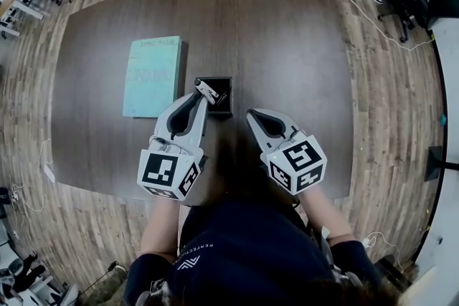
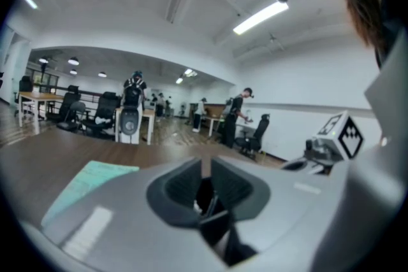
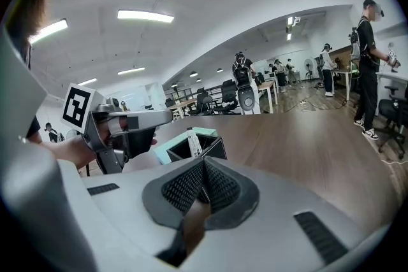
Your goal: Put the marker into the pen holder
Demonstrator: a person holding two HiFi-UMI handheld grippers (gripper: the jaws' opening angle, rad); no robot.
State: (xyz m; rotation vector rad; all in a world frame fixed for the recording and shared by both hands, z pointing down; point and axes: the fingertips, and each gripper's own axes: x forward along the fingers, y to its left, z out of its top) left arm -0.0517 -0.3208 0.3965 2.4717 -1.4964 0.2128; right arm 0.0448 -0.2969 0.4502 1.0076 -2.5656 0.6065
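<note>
1. The left hand-held gripper [image 1: 203,92] is clamped on the marker [image 1: 209,93]. Its own view shows the jaws drawn nearly together, with a dark-and-white barrel pinched between the pads.
2. The marker sits at the jaw tips, tilted, over the open top of the pen holder [image 1: 221,114]. In the right gripper view its lower end looks to be at or just inside the rim; I cannot tell which.
3. The right hand-held gripper [image 1: 252,114] is closed on nothing, its pads meeting. It hovers above the worktop [image 1: 287,46] at about 4 o'clock from the holder, near it but not touching.
4. Handling, as a judgement: the marker should be light and stiff, with a smooth plastic barrel that may swivel or slip in a two-pad pinch. A hold across the barrel near its middle would resist pivoting best. Where along the barrel the pads sit now is not clear.
5. The holder is a small black square box, open at the top and probably light. A leaning marker that catches a wall could nudge or tip it, so bringing the marker nearer upright before letting go seems wise.
6. Farther out, a teal book [image 1: 152,75] lies flat at 9 o'clock from the holder, just beside it and out of the way.
</note>
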